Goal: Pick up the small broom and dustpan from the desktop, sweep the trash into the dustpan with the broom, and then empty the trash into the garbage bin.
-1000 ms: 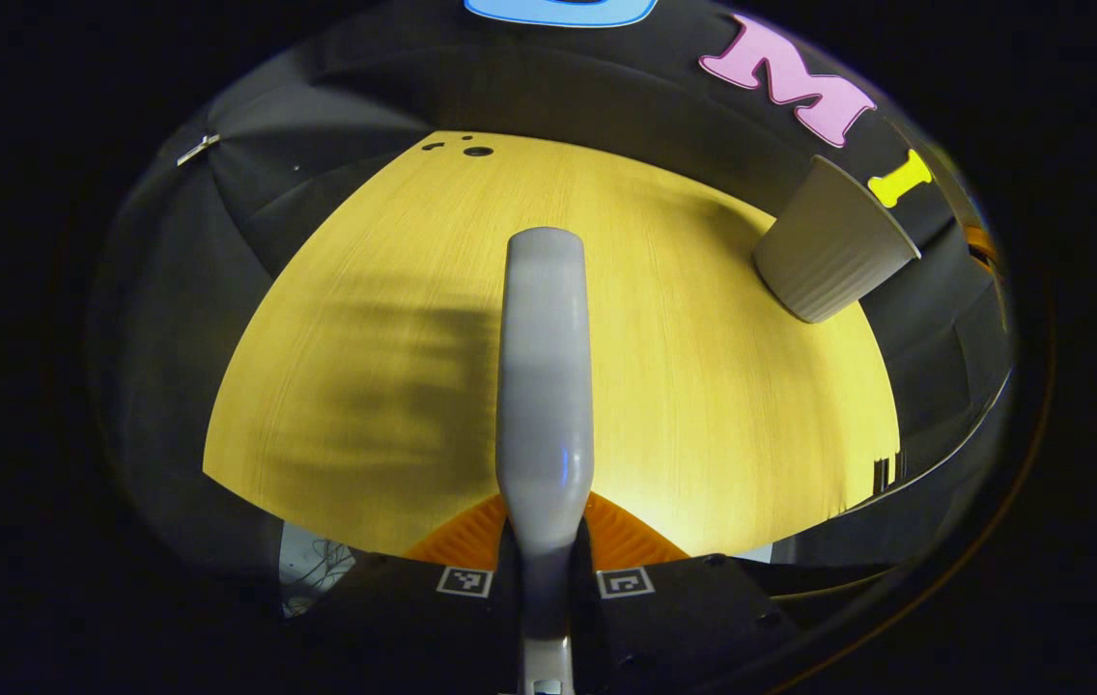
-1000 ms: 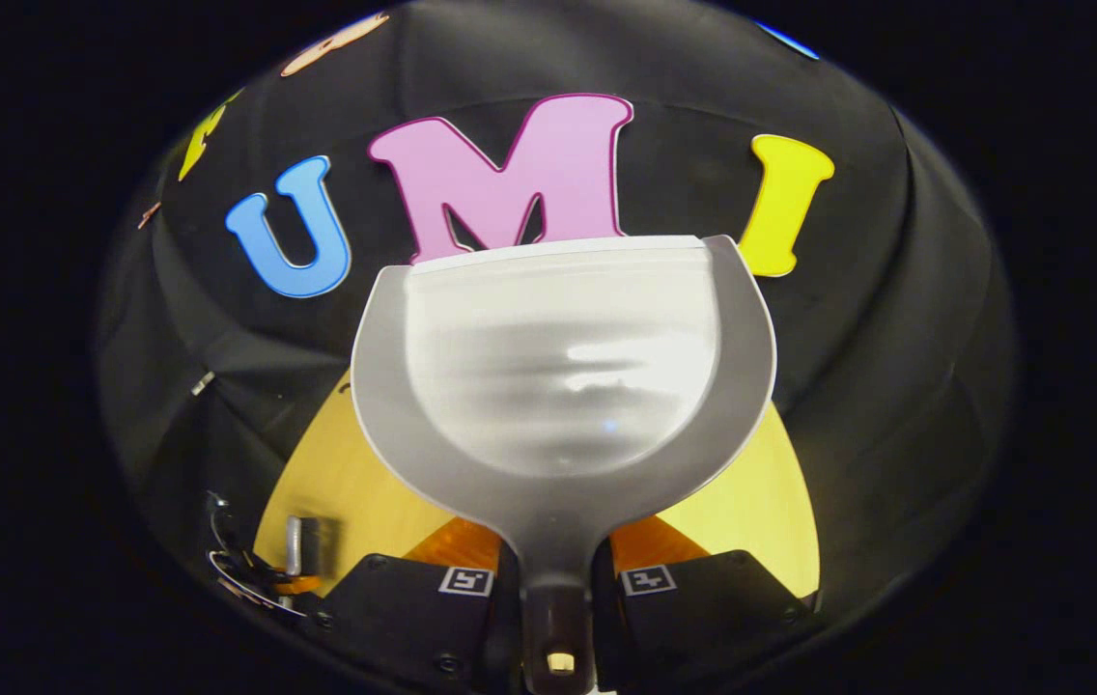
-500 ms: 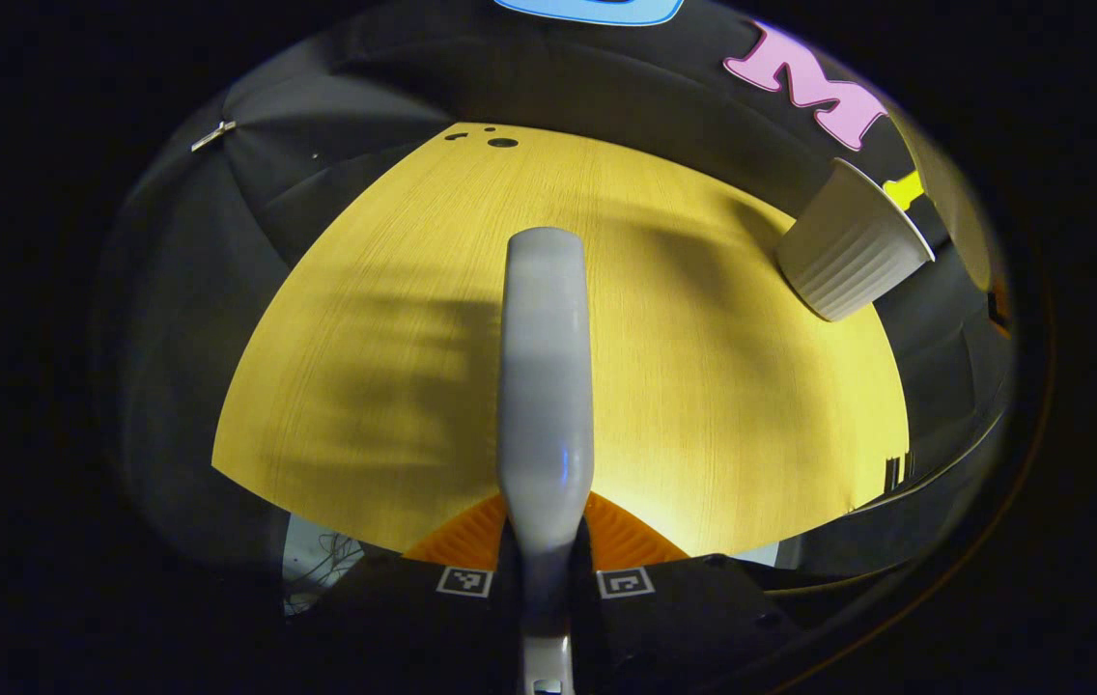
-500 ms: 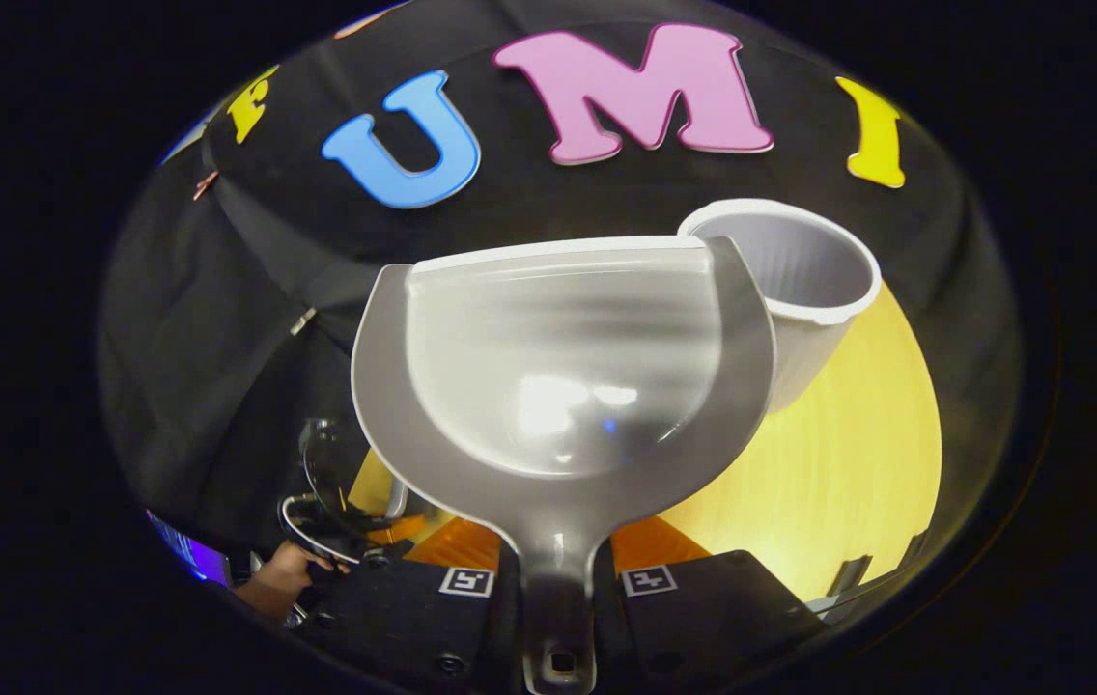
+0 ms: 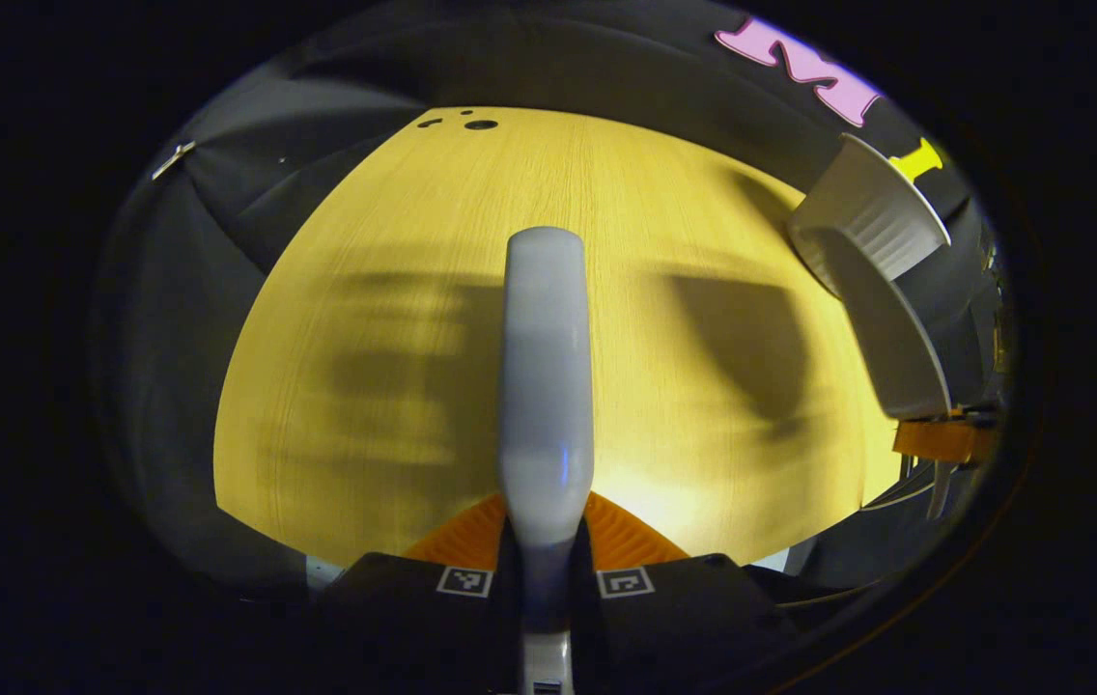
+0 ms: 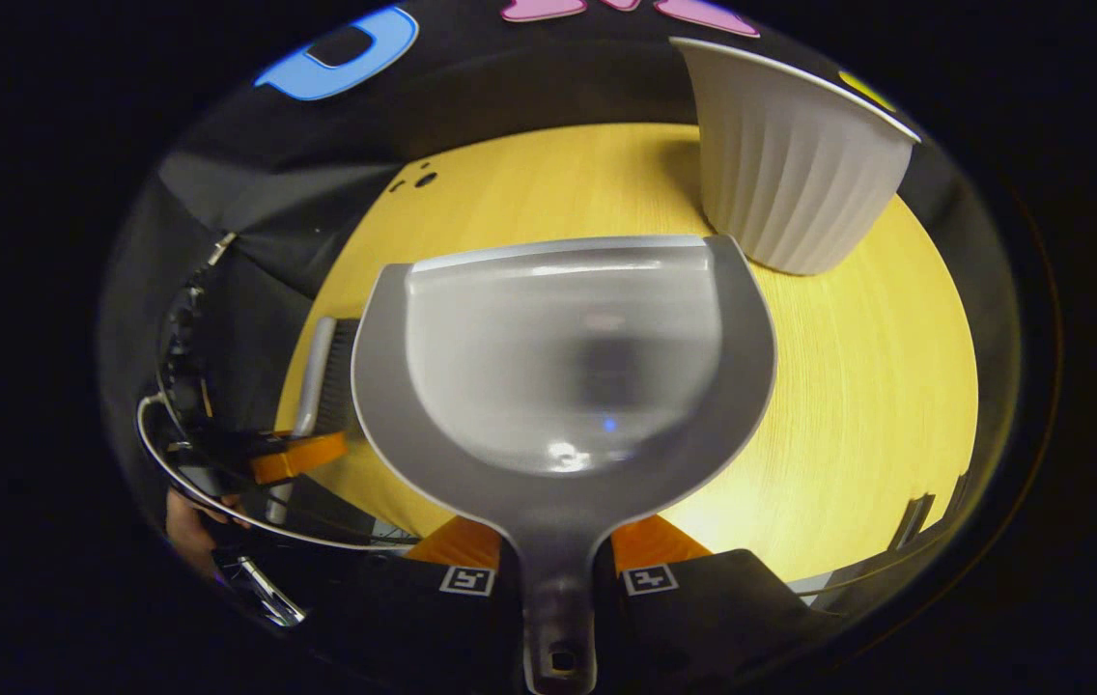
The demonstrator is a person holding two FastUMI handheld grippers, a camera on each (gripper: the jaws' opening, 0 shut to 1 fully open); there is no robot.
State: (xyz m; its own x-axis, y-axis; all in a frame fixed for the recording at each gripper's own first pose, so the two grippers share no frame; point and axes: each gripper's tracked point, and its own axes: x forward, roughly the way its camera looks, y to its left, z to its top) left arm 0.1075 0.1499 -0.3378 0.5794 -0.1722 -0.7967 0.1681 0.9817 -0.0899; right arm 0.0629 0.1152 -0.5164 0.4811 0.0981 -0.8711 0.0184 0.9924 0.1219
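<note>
In the left gripper view the grey broom (image 5: 547, 367) runs forward over the wooden table (image 5: 394, 319), and my left gripper (image 5: 546, 526) is shut on its handle. Its bristles are hidden there. In the right gripper view my right gripper (image 6: 556, 555) is shut on the handle of the grey dustpan (image 6: 563, 357), held above the table with a bare-looking bowl. The white ribbed garbage bin (image 6: 790, 164) stands upright just past the pan's front right corner. The bin (image 5: 872, 222) and the dustpan's edge (image 5: 886, 328) are at the far right of the left gripper view.
The left gripper's orange finger (image 6: 297, 454), the broom (image 6: 317, 376) with its dark bristles and a hand (image 6: 186, 512) are at the left of the right gripper view. Small dark holes (image 5: 479, 124) mark the table's far end. Black cloth walls surround the table.
The right gripper has tipped the dustpan down from facing the wall to over the table by the bin. The dustpan has entered the left gripper view's right side. The broom stays gripped.
</note>
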